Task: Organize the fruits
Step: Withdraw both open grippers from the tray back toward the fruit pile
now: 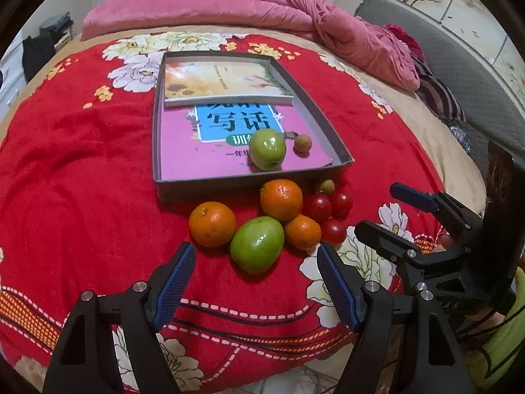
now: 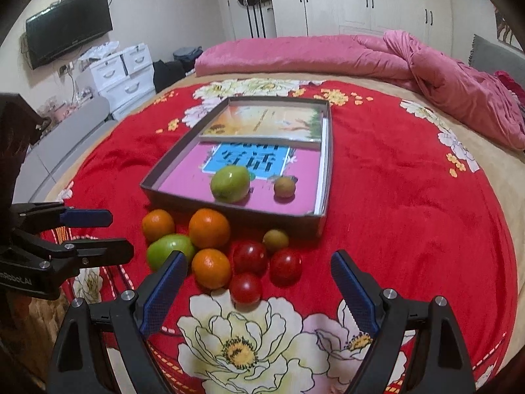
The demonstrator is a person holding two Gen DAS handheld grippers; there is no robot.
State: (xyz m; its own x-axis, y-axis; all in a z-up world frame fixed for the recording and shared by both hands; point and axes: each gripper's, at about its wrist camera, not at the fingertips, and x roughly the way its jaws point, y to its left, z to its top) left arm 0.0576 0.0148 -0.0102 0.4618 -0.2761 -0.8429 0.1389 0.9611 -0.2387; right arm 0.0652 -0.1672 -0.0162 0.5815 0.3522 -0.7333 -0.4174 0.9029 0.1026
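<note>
A grey tray point(image 1: 249, 182) point(image 2: 229, 210) lined with books lies on the red blanket. A green fruit point(image 1: 267, 148) point(image 2: 230, 184) and a small brown fruit point(image 1: 302, 143) point(image 2: 284, 186) sit inside it. In front of the tray lie three oranges point(image 1: 212, 224) point(image 2: 209, 228), a green fruit point(image 1: 256, 244) point(image 2: 164, 249), three red tomatoes point(image 1: 333, 231) point(image 2: 245, 287) and another small brown fruit point(image 1: 326, 186) point(image 2: 275, 240). My left gripper point(image 1: 256, 266) is open just short of the loose green fruit. My right gripper point(image 2: 259, 272) is open just short of the tomatoes; it also shows in the left wrist view point(image 1: 380, 210).
A red floral blanket point(image 1: 82, 180) point(image 2: 410, 213) covers the bed. A pink duvet point(image 1: 328, 23) point(image 2: 426, 69) is heaped at the far side. White drawers point(image 2: 121, 75) and a wall TV point(image 2: 69, 26) stand left of the bed.
</note>
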